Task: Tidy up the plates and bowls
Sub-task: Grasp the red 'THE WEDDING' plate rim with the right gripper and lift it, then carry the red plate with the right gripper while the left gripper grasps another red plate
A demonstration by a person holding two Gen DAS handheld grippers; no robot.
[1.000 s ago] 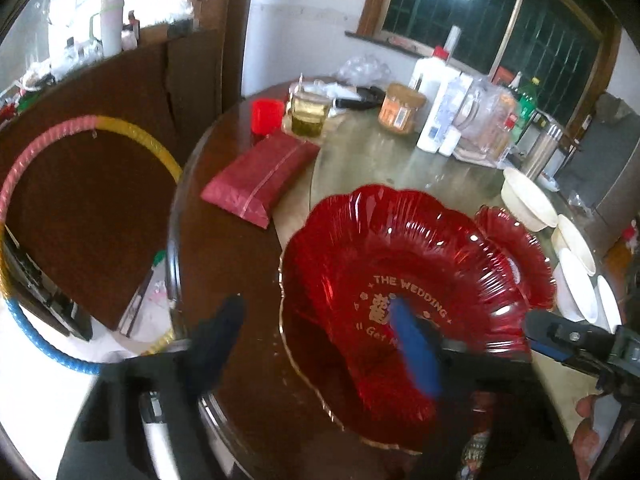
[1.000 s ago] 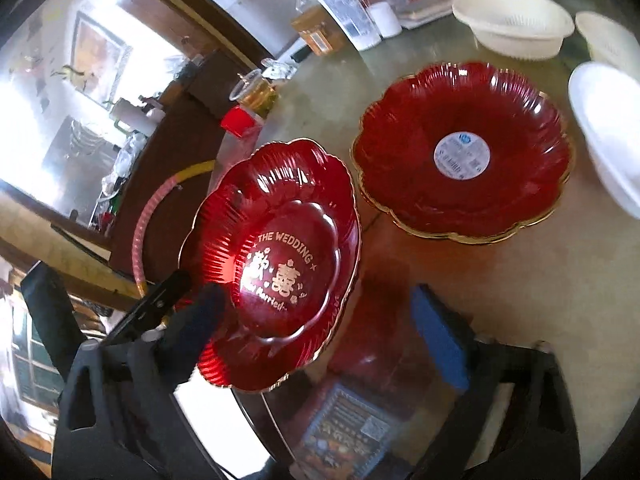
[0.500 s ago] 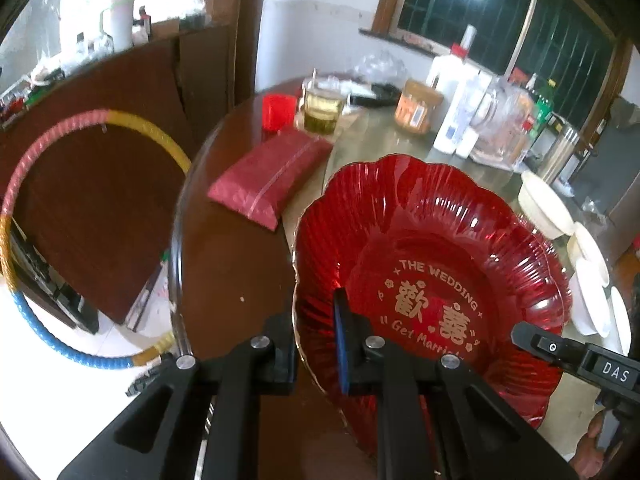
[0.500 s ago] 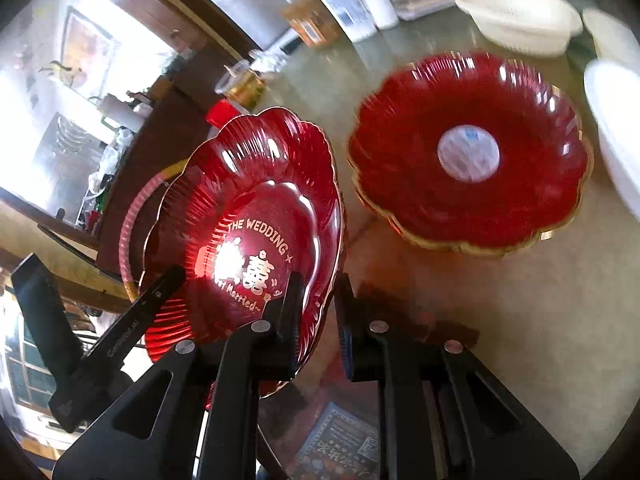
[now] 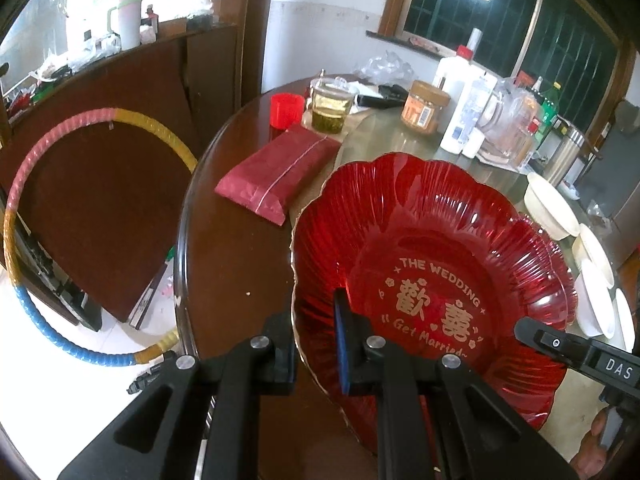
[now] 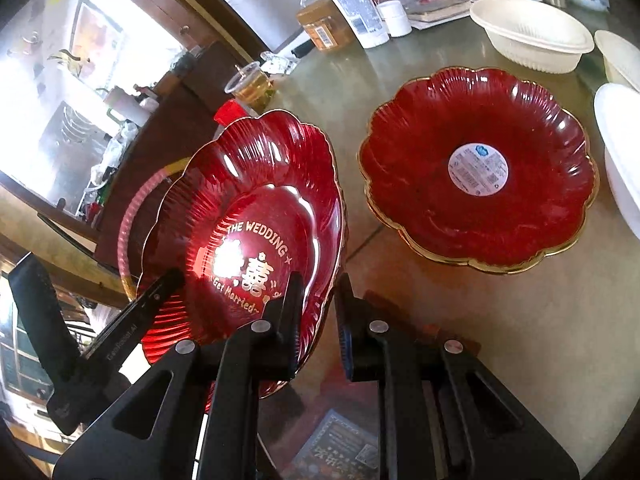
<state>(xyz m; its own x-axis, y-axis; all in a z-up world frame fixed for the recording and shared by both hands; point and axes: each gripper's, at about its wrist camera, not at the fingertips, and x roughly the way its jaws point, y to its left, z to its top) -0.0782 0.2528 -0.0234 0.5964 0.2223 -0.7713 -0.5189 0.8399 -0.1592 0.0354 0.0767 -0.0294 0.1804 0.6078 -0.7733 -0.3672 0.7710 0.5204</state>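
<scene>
Just changed: jaws of left hand-held gripper (image 5: 314,320), wide apart a sec ago, now pinched on rim of wedding plate (image 5: 432,240), at its 7 o'clock edge. Same for right hand-held gripper (image 6: 318,292): jaws just been closing, plate rim between them, gripped at about 5 o'clock. Plate no more flat as before; now tilted, face toward both cameras, over near edge of table (image 6: 520,340).

Meaning for task, prob.: pick-up secured w/ two grips, ready to carry and stack on second red plate (image 6: 520,208), lying flat at 2 o'clock in right wrist view, apart from held one. White bowls (image 6: 528,36) at 1 o'clock, not yet handled.

Materials: glossy red translucent plate, plastic or glass, cannot tell which. Fluted wall, scalloped flower outline, thin gold rim, gold lettering on flat centre. Slippery-looking, so firm pinch needed. Second plate of same shape, w/ round paper sticker in middle. Bowls matt, off-white, ribbed outside.
</scene>
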